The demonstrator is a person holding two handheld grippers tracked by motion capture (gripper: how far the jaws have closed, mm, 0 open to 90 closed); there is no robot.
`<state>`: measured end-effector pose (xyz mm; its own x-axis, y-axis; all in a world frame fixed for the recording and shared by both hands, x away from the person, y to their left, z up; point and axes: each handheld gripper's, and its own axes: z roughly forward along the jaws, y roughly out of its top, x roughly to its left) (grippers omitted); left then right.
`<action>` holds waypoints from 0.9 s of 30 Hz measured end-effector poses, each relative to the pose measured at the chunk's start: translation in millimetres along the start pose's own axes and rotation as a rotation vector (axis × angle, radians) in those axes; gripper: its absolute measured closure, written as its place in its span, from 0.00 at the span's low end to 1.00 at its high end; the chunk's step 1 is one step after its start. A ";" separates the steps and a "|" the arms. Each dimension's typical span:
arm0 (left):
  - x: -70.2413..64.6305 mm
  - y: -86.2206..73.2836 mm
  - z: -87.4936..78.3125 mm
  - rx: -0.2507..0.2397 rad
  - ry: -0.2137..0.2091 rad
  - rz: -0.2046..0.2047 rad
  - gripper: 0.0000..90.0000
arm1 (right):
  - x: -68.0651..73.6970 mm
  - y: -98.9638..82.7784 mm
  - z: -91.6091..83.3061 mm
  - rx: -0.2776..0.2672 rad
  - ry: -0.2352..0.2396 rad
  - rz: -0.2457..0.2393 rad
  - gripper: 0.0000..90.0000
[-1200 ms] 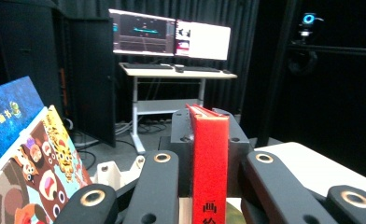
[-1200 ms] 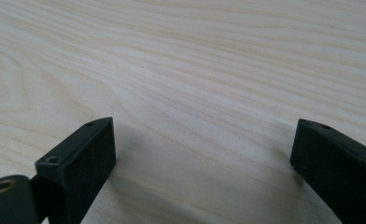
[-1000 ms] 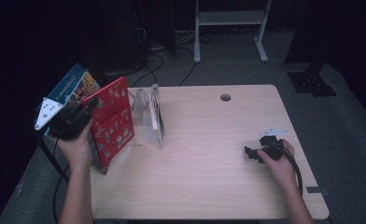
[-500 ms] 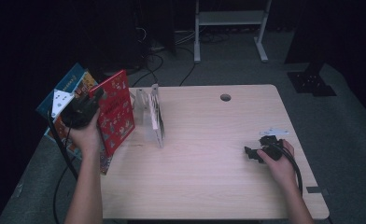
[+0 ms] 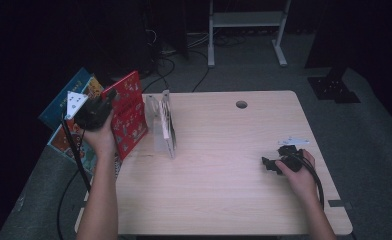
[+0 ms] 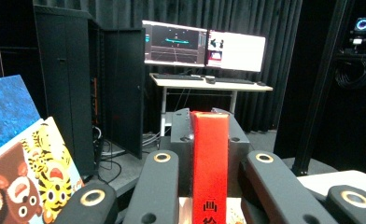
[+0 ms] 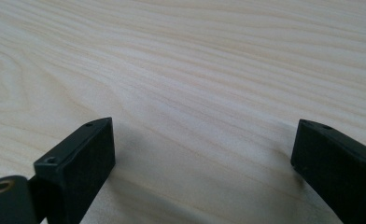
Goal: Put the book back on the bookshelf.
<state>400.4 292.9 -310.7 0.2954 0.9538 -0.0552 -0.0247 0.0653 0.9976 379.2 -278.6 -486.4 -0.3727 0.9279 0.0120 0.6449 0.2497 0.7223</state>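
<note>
The thin red hardcover picture book (image 5: 129, 112) is clamped by its spine in the left claw (image 5: 104, 100), upright at the left edge of the pale wooden counter (image 5: 224, 180), just beside the clear acrylic book stand (image 5: 163, 125). Black Chinese characters run down its spine, cut off at the frame edge. Two more picture books lean off the counter's left side: one blue (image 6: 6, 109), one with cartoon tigers (image 6: 36, 177). The right claw (image 7: 202, 149) rests wide and empty on the counter.
</note>
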 end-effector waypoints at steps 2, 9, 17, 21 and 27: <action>-0.8 -1.5 2.4 -0.007 -0.001 0.004 0.88 | -0.1 0.0 0.1 0.000 0.001 -0.001 0.06; -4.0 -7.7 3.8 0.006 -0.002 0.029 0.88 | -0.2 0.1 0.2 0.000 0.002 -0.001 0.06; -1.4 -8.3 0.5 0.052 0.016 0.046 0.88 | -0.2 0.2 0.2 0.001 0.002 -0.002 0.06; -2.2 -10.5 -0.6 0.077 0.017 0.034 0.88 | -0.2 0.2 0.2 0.001 0.001 -0.002 0.06; -2.6 -15.4 -7.6 0.120 0.031 0.010 0.88 | -0.2 0.2 0.2 0.001 0.001 -0.002 0.06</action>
<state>392.8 291.6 -326.2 0.2655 0.9631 -0.0446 0.0878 0.0219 0.9959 379.5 -278.7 -486.4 -0.3748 0.9270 0.0115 0.6446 0.2516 0.7219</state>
